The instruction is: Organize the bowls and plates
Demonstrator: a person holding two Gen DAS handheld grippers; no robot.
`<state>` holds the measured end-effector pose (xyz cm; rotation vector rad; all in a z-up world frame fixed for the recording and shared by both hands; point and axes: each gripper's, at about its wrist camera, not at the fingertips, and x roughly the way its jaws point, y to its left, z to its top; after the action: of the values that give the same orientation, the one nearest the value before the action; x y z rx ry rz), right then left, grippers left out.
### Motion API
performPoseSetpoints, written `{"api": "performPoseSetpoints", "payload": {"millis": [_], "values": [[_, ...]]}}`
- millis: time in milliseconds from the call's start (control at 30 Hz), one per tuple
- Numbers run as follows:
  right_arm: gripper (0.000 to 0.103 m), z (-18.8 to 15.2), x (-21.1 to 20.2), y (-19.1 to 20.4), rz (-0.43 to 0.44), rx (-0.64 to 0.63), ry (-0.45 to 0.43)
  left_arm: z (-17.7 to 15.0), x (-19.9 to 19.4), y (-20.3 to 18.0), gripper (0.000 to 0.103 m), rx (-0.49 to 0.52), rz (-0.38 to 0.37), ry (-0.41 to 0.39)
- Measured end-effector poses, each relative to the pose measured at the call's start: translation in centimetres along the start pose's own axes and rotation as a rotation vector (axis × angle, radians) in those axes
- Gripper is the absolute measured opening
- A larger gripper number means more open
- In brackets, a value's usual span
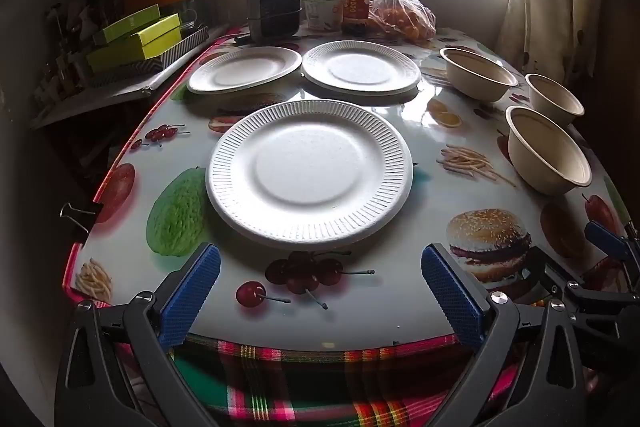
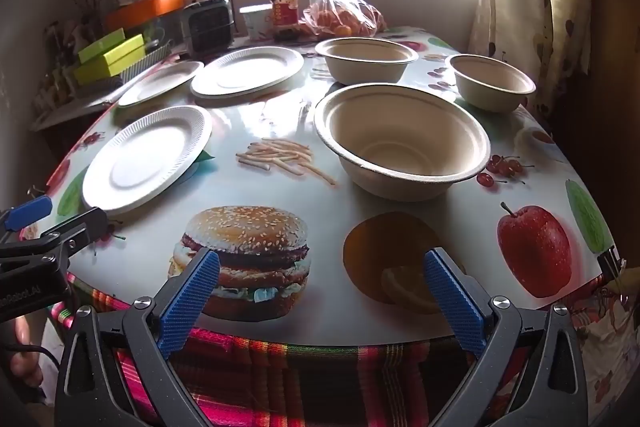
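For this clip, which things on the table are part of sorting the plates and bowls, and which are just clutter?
Part of the job:
near plate
far left plate
far right plate
near bowl
far bowl
right bowl

Just lying about:
jar
bag of oranges
white tub
green boxes
small heater

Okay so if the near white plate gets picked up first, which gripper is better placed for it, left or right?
Left. The left gripper is open with the near white plate straight ahead of its fingers. The right gripper, also open, faces the burger print and the nearest bowl; the plate lies off to its left.
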<state>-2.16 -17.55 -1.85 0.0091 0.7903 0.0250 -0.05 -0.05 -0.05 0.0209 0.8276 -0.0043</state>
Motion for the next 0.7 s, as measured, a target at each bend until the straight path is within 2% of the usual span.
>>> {"api": "performPoseSetpoints", "payload": {"millis": [100,700], "values": [[0.103,0.02,0.05,0.06,0.002,0.001,0.002,0.14,0.23,0.08,0.101,-0.006,-0.008,0.019],[0.103,0.17,0.24,0.67,0.028,-0.015,0.008,0.48,-0.12,-0.04,0.101,-0.028,-0.024,0.013]]}}
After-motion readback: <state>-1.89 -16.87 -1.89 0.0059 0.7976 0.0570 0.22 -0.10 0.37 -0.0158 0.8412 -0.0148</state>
